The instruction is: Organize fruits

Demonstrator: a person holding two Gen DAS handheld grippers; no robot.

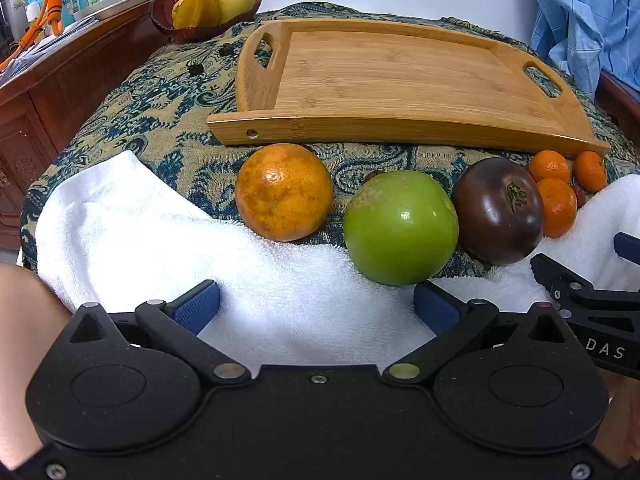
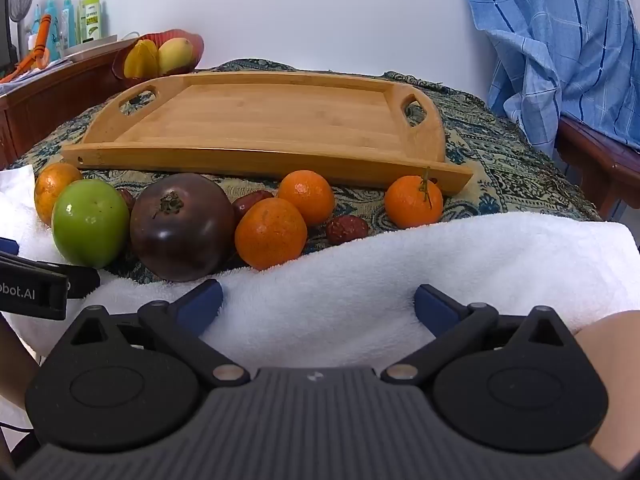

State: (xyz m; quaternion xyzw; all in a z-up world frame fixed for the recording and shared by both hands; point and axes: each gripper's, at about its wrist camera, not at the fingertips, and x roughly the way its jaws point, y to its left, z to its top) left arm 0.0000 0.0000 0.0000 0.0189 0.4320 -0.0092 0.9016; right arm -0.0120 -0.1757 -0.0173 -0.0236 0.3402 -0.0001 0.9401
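1. Left gripper (image 1: 316,304): jaws spread fully wide, nothing between them, over the white towel (image 1: 132,220).
2. Right gripper (image 2: 318,304): jaws likewise fully wide and empty, over the same towel.
3. Progress: judged not begun. The bamboo tray (image 1: 400,124) is bare; every loose fruit lies on the patterned cloth of the surface, short of the tray's near rim.
4. Ahead of the left jaws: large orange (image 1: 284,192) slightly left of centre, green fruit (image 1: 400,228) just beyond the right jaw, dark purple fruit (image 1: 498,210) further right.
5. Ahead of the right jaws: three mandarins, one (image 2: 270,234) just beyond the left jaw, one (image 2: 306,196) behind it, one (image 2: 414,202) beyond the right jaw; a red date (image 2: 347,229) lies between them.
6. Orientation: the round fruits show no long axis. The purple fruit's calyx faces the jaws, tilted up. The tray's long axis runs across both views, handles at either end.
7. A red bowl (image 1: 208,0) with yellow fruit stands far beyond the tray, to the left.
8. Remaining: all loose fruit, presumably into the tray.
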